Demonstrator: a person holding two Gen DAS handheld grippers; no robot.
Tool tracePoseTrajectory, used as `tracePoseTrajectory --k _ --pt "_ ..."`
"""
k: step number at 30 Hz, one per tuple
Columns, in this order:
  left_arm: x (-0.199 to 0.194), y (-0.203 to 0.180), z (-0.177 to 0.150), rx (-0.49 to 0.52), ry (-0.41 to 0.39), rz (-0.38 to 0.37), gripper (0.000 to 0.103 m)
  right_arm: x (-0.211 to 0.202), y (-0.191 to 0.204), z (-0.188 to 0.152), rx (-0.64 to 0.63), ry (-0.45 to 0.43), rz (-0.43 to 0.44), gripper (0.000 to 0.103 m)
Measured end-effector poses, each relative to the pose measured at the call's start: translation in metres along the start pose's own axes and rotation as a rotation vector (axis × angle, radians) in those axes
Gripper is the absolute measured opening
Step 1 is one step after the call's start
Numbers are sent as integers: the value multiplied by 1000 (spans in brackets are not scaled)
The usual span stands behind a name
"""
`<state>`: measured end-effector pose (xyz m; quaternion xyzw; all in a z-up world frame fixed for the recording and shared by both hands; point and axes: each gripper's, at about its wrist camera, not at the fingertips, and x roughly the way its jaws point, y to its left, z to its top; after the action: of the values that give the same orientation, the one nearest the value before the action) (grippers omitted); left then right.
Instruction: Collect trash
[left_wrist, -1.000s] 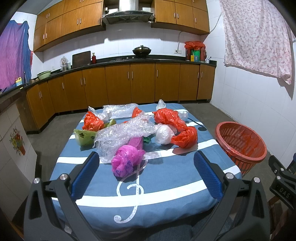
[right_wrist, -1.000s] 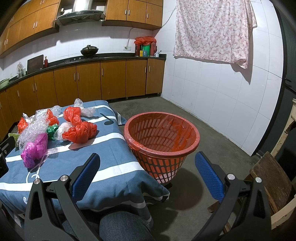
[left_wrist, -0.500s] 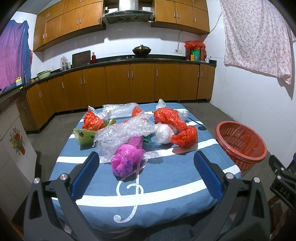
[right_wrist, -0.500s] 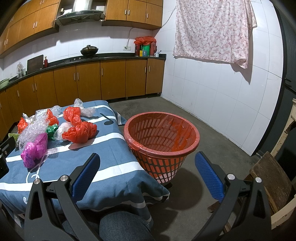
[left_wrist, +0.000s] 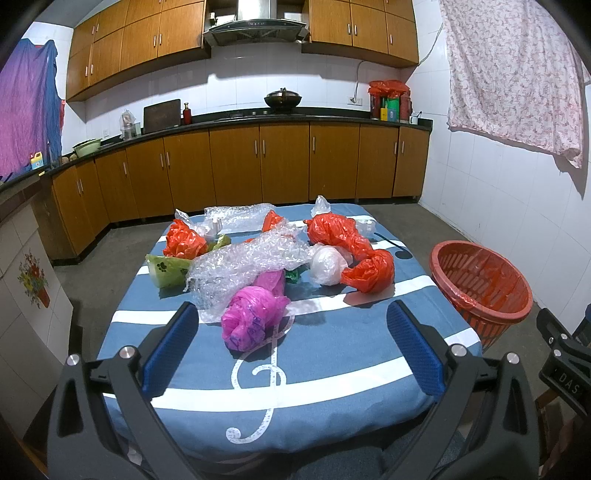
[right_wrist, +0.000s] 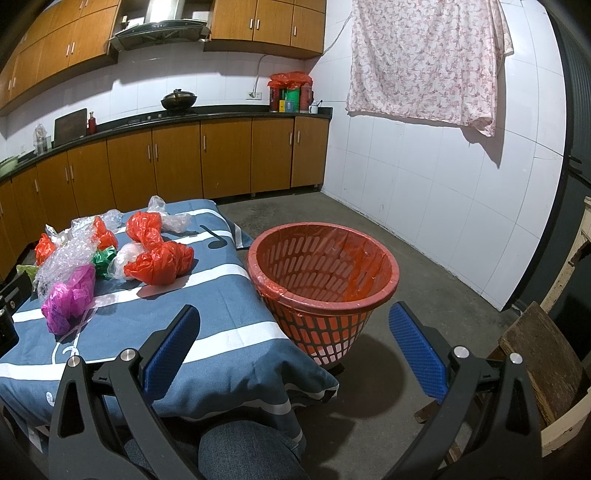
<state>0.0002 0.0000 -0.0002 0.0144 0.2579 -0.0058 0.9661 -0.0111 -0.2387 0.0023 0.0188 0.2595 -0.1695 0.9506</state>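
hand-held gripper on your left (left_wrist: 291, 338) stands with its blue pads spread wide and nothing between them, held back from the near edge of the table (left_wrist: 332, 369). straight ahead of it, just left of its centre line, lies the pink bag (left_wrist: 255, 314), the nearest piece of trash, with its long axis running away from you and slightly to the right. behind that sits the bubble wrap (left_wrist: 243, 266), stretched crosswise, and further right the white bag (left_wrist: 327, 264) and the red bag (left_wrist: 369, 273). your right hand-held gripper (right_wrist: 293, 338) is equally wide and empty, and it faces the orange basket (right_wrist: 323, 266), which stands on the floor just beside the table's right edge. from there the trash lies well off to its left, so your left hand is the nearer one for the pink bag. i judge that you should push the left one forward and low, closing across the bag's narrow width, then swing right to the basket
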Motion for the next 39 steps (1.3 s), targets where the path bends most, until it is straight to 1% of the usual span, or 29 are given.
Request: tracePoseTrajectory --k 10,13,16,21,25,29,32,34,37,39 --pt "-1 0 0 -1 2 0 99 0 1 -1 -2 1 -1 101" --pt "5 -2 -7 -5 1 5 99 2 2 -2 -5 8 2 101" --pt "8 9 -10 -23 0 9 99 8 6 2 -9 13 10 101" --pt "19 38 -15 -66 32 76 99 15 13 3 -18 17 43 101" --pt "26 61 -20 -96 54 130 99 27 30 8 -45 21 89 101" --pt "32 82 -23 -127 61 158 99 42 46 17 -39 25 135 101" --pt "41 96 -26 -157 71 164 99 57 62 24 -31 40 177 97" --pt "48 101 -26 -170 79 164 99 71 78 29 -37 59 206 89" --pt "55 106 -28 -177 83 157 99 91 100 32 -52 92 250 81" --pt "60 110 -27 -180 81 155 99 104 112 34 -53 110 271 79"
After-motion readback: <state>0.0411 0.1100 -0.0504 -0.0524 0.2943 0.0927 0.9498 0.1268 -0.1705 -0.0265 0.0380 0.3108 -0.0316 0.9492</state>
